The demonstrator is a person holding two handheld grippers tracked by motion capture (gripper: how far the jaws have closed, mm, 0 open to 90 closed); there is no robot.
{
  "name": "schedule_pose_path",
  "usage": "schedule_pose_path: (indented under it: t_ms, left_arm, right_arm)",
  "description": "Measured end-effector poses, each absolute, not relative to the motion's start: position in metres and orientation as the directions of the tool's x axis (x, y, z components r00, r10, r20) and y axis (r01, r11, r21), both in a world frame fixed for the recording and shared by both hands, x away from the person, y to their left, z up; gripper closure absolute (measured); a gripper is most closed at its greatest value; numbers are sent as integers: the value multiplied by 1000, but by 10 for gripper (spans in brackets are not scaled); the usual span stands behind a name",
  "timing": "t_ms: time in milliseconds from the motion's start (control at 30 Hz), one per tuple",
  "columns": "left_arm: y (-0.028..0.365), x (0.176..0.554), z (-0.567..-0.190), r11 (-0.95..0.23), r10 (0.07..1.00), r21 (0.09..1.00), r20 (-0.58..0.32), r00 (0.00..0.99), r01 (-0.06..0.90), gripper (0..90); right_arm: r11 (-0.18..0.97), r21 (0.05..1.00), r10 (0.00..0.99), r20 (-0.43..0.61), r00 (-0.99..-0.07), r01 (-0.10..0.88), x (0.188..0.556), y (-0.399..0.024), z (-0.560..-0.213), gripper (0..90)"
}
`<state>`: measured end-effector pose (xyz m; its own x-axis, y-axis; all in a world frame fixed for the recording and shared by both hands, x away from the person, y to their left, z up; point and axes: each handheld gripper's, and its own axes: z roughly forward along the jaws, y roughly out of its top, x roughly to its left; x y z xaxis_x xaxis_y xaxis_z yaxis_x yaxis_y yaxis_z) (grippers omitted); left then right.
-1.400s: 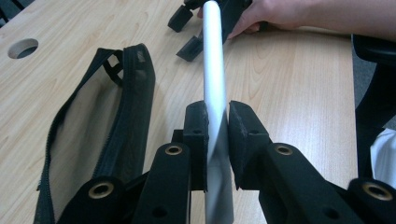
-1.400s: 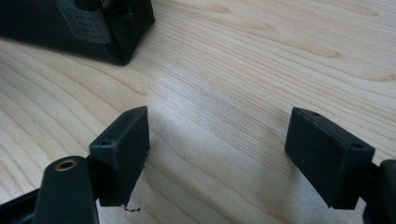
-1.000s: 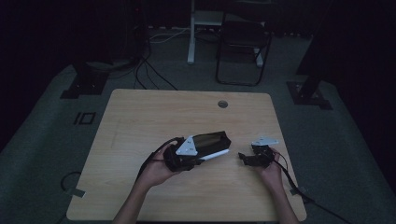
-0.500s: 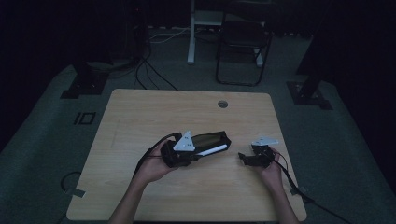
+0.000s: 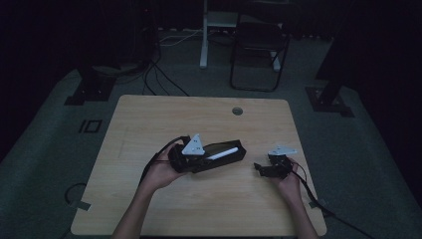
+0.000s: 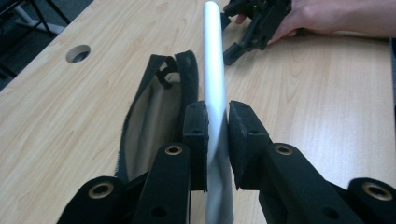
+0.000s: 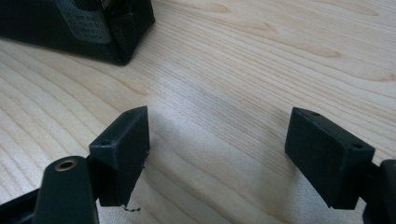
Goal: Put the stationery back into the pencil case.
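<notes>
1. I am pinching a white cylindrical pen (image 6: 214, 79) with the left gripper (image 6: 215, 126); its fingers (image 6: 196, 135) are pressing on the barrel from both sides, and the pen is running straight out ahead between them, its far end reaching well beyond the fingertips.
2. Just beside those fingers, on their left in the left gripper view, an open black pencil case (image 6: 154, 116) is lying on the tabletop (image 6: 56, 116); its pale lining is showing, and its opening is running alongside the pen; I cannot tell whether the pen is touching the case's edge.
3. In the high view, I am seeing the left gripper (image 5: 206, 158) sitting over the near end of the pencil case (image 5: 234, 149), with the pen (image 5: 221, 154) slanting along the case's top.
4. I am keeping the right gripper (image 7: 217, 154) spread wide; its fingers (image 7: 123, 149) are standing well apart with nothing between them but bare wood of the tabletop (image 7: 261, 56).
5. A corner of the black pencil case (image 7: 93, 28) is lying ahead of the right fingers and off to their left, apart from them.
6. In the high view, the right gripper (image 5: 259, 168) is resting low over the tabletop (image 5: 149, 119), its fingers pointing towards the case and stopping short of its far end.
</notes>
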<state>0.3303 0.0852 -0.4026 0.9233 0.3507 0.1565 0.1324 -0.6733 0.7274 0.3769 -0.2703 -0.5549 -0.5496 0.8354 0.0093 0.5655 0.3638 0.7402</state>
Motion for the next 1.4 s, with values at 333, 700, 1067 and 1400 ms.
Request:
schedule_pose_path:
  t_ms: [333, 700, 1067, 1400]
  left_arm:
    - [87, 338, -406, -669, 376, 729, 162, 912, 146, 785]
    - [90, 343, -406, -665, 396, 730, 169, 903, 155, 785]
    - [89, 348, -409, -663, 419, 731, 186, 889, 159, 784]
    - [86, 353, -411, -660, 428, 734, 191, 883, 161, 785]
  right_arm:
    - [364, 740, 835, 10, -550, 566, 377, -270, -555, 219]
    - [363, 740, 836, 10, -549, 566, 377, -270, -555, 219]
    - [364, 740, 836, 9, -549, 566, 377, -270, -555, 219]
    - [364, 740, 836, 9, -549, 566, 377, -270, -555, 219]
